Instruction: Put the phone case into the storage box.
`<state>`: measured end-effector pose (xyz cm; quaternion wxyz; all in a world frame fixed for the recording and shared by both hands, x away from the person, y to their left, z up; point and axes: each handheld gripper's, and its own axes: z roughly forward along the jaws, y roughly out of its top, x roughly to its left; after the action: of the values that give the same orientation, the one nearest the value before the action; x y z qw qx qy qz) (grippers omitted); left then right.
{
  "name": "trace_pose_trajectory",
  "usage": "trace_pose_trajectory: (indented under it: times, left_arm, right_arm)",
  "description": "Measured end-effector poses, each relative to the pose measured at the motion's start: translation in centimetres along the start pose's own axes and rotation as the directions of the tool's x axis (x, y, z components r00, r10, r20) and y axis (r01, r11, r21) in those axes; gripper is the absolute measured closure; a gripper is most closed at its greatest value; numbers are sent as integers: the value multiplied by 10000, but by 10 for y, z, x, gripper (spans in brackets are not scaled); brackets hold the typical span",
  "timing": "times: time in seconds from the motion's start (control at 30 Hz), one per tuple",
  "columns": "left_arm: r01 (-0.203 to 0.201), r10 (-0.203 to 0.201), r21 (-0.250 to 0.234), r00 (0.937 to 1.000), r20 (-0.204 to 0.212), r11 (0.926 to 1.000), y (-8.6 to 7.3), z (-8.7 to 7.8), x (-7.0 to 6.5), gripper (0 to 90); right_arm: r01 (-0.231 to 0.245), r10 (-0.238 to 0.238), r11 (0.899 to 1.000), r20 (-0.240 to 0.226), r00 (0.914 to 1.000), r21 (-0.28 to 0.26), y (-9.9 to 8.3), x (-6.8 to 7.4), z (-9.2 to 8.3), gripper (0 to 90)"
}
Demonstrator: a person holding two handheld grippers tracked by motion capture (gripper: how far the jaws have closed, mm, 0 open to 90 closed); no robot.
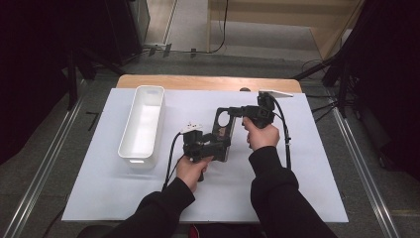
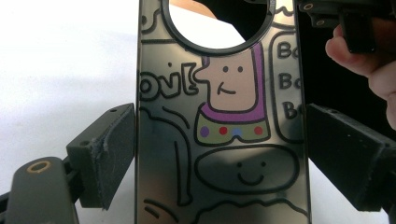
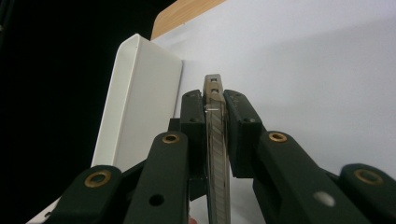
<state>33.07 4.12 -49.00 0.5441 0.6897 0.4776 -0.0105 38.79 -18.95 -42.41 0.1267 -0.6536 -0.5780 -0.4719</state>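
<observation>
Grey floor (image 1: 59, 148), wooden table (image 1: 208, 82), dark surroundings.

The dark, glossy plastic phone case (image 2: 219, 140) with printed cartoon line drawings at the centre of the left gripper view has a mirror-smooth face that reflects light. The black matt plastic left gripper (image 2: 219, 154) has dull, slightly scuffed pads (image 2: 116, 154) and a brass-coloured metal eyelet at lower left. The black matt right gripper (image 3: 215, 116) carries the same brassy rivets. At left in the high view, the long white plastic bin (image 1: 142, 124) looks smooth and satiny. The white table cover (image 1: 307, 163) is matt, over a light wooden tabletop (image 1: 198, 82).
</observation>
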Motion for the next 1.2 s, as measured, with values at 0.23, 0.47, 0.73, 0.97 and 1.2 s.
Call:
trace_pose_trajectory:
  times: [0.23, 0.47, 0.73, 0.97, 1.2]
  left_arm:
    - [-146, 146, 260, 9999, 12, 9996, 4, -1, 2, 113]
    - [-217, 211, 381, 9996, 174, 9990, 6, -2, 3, 113]
    - [-379, 366, 394, 9988, 320, 9985, 7, 0, 3, 113]
    - [-527, 509, 380, 9976, 460, 9979, 9, -1, 4, 112]
    - [-514, 491, 403, 9972, 567, 9979, 10, 0, 5, 111]
  right_arm:
    - [201, -201, 9998, 39, 9998, 20, 0, 3, 1, 773]
    - [367, -367, 9993, 24, 9993, 61, 0, 5, -1, 773]
    - [650, -651, 9979, 105, 9978, 81, 0, 9, -4, 774]
    - [720, -720, 9974, 60, 9974, 3, -1, 11, -6, 773]
    - [934, -934, 9956, 146, 9955, 14, -2, 15, -7, 773]
